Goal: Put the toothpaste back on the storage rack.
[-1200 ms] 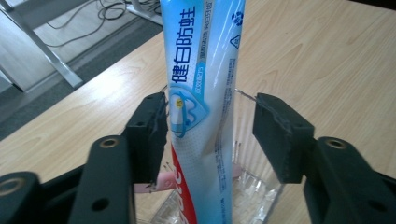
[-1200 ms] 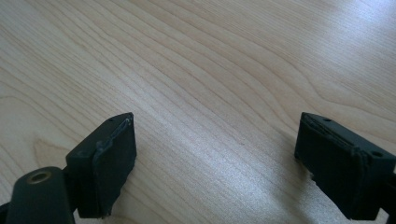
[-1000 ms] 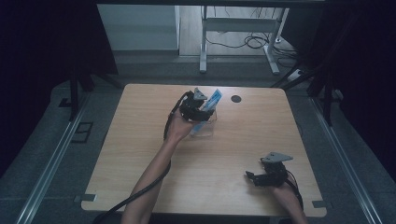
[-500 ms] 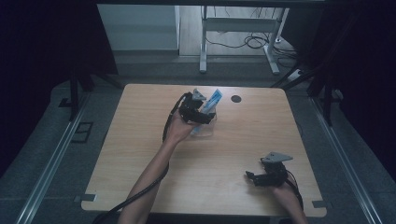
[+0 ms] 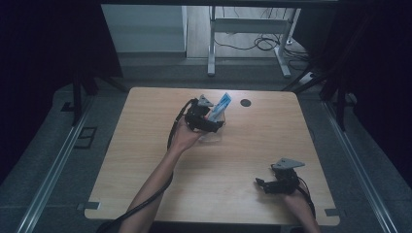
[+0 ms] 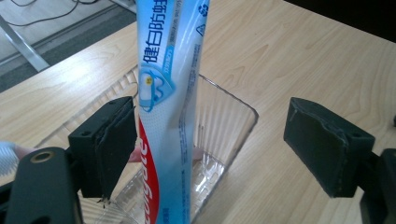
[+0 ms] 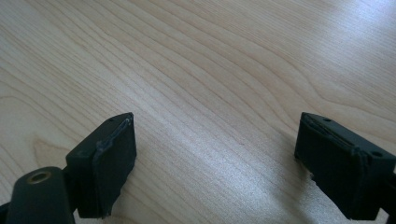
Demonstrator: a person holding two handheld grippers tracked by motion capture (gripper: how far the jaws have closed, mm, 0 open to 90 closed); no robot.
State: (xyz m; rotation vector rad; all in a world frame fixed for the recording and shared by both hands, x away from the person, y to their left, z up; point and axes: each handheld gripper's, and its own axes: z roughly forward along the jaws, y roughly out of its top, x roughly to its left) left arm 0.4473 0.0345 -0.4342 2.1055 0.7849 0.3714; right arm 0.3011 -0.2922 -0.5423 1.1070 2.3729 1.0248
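Observation:
A blue, white and red toothpaste tube [image 6: 170,93] stands upright in a clear ribbed plastic container [image 6: 233,121] on the wooden table [image 5: 145,145]. My left gripper [image 6: 212,147] is open around the tube. Its jaws have just been opening, with the tube between them. The left pad sits right beside the tube and the right pad is far from it. In the high view the tube [image 5: 222,105] leans out past the left gripper [image 5: 214,124] near the table's far middle. My right gripper [image 5: 262,184] rests open on bare wood at the near right, with nothing between its jaws [image 7: 212,163].
A small black round spot [image 5: 246,103] lies on the table beyond the container. Something pink and white lies low inside the container, mostly hidden. Another desk's legs [image 5: 211,48] and cables are on the floor behind. Dark space flanks the table.

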